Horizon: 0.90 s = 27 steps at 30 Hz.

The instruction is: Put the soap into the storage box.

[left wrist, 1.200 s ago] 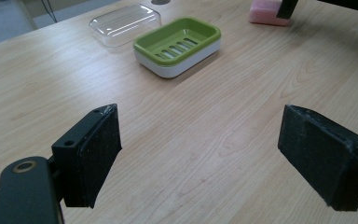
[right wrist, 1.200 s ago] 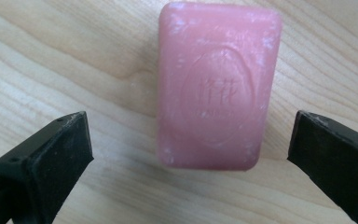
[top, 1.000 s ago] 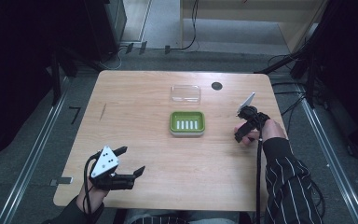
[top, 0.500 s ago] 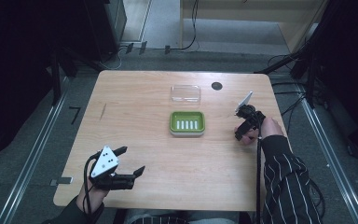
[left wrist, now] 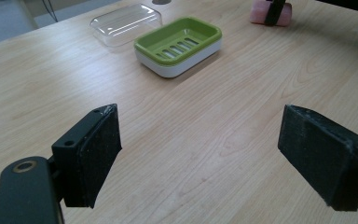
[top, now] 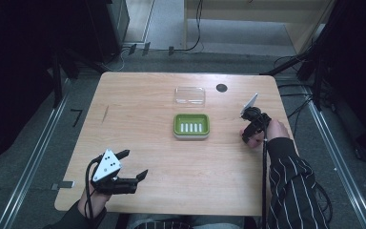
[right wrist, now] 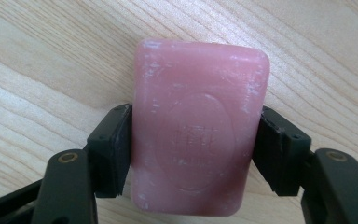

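High view: a wooden table (top: 138,109) carries a green soap dish (top: 191,126) near its middle, with a clear plastic lid (top: 190,95) just behind it, apart from it, and a small dark round spot (top: 221,88) near the far edge. The left gripper (top: 134,164) lies low near the front left corner, jaws spread wide with nothing between them; bare wood stretches between it and the dish. The right gripper (top: 248,135) sits right of the dish, close to the table's right edge, with the person's hand (top: 274,131) and striped sleeve (top: 290,186) behind it.

Left gripper view: the two black pads (left wrist: 98,149) stand far apart over bare wood, touching nothing. Ahead lie the soap dish (left wrist: 179,43), its slotted tray empty, and the lid (left wrist: 126,23) beyond it. At the far right a pink soap bar (left wrist: 261,13) rests on the table with a dark jaw across it.

Right gripper view: the right gripper (right wrist: 193,156) is clamped on the pink soap bar (right wrist: 198,126), one pad pressed to each long side. The bar bears an oval stamp, and wood grain shows all round it.
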### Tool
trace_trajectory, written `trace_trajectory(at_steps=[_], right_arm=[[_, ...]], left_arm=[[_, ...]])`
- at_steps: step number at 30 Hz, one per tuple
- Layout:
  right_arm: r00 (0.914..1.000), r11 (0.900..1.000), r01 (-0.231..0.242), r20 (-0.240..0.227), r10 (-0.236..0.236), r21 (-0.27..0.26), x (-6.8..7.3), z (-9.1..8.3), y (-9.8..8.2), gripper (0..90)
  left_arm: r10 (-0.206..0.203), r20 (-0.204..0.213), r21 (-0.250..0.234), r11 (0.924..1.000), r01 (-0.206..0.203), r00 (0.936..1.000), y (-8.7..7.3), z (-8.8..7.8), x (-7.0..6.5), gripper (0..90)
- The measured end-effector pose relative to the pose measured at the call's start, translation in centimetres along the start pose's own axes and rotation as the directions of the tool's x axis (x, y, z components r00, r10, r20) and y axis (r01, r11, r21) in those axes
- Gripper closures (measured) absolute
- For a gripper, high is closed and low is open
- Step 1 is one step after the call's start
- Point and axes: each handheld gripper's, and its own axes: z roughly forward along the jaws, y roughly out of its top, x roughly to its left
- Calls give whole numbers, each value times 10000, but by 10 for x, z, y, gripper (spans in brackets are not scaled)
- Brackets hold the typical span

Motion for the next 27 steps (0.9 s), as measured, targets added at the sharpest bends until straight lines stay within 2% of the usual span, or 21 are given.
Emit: trace_trajectory(at_steps=[18,27], right_arm=[[9998,9997,-131,-137,134,181,-1,4,-1,382],[9999,9999,5,-158,-2,154,-1,4,-1,384]], left_arm=[[-12,-27,-9,10000,12,10000,0,0,0,140],[-4,-44,-3,10000,4,10000,0,-1,0,140]])
